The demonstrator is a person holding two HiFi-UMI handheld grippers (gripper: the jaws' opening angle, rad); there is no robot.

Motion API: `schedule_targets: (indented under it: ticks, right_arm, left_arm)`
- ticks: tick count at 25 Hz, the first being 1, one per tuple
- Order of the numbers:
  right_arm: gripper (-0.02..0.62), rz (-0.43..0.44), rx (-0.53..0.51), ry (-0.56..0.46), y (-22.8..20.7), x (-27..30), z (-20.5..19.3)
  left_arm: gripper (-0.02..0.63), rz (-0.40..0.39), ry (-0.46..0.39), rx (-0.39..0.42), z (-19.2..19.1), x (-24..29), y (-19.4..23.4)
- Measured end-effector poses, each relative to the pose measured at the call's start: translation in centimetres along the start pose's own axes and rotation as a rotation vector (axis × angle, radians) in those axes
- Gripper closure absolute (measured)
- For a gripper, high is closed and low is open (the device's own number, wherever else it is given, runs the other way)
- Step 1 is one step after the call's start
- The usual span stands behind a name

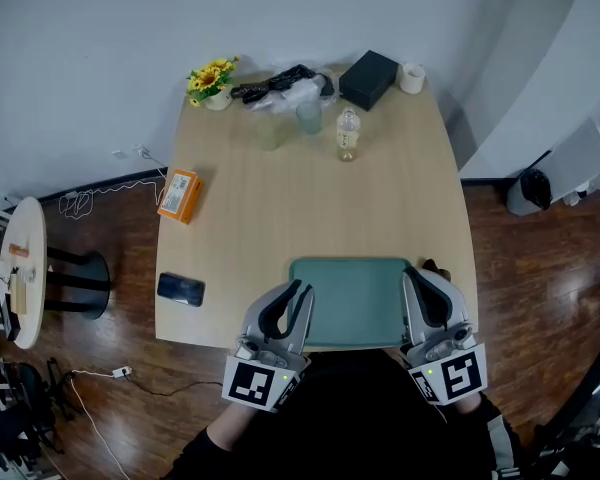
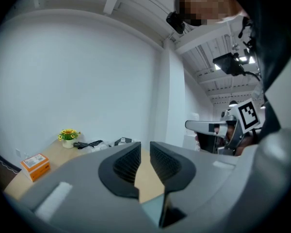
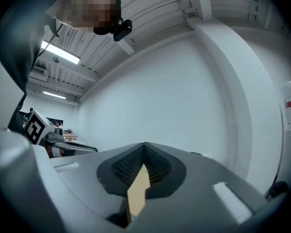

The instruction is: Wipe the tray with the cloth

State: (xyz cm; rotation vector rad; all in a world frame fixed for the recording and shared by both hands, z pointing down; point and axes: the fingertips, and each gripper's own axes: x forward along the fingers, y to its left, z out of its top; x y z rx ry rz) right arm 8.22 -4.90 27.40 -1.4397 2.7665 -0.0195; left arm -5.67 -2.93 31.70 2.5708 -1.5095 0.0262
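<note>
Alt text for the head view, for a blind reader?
A teal tray lies at the near edge of a wooden table, between the left hand-held gripper and the right hand-held gripper. A phone, bottle and flowers sit elsewhere.

1 light wooden table (image 1: 270, 218) stands against a plain white wall (image 1: 100, 38) on dark wood flooring (image 1: 540, 268); a small round table (image 1: 32, 236) sits left.

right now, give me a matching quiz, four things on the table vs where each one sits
Things:
1 tray
2 phone
3 flowers
4 bottle

Places:
a far left corner
b near left corner
c near edge, middle
d far side, middle

Pairs: 1-c, 2-b, 3-a, 4-d
</note>
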Motion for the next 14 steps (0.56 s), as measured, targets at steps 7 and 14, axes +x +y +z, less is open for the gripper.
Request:
schedule_targets:
  ticks: [7, 14]
  right_arm:
    - [0.594, -0.003, -0.005, 0.012, 0.2, -0.26, -0.34]
    - [0.594, 0.004, -0.007, 0.023, 0.6, -0.5, -0.75]
  left_arm:
    - [0.566, -0.009, 0.006, -0.002, -0.23, -0.11, -0.27]
    - [0.566, -0.01, 0.003, 0.002, -0.3, -0.55, -0.47]
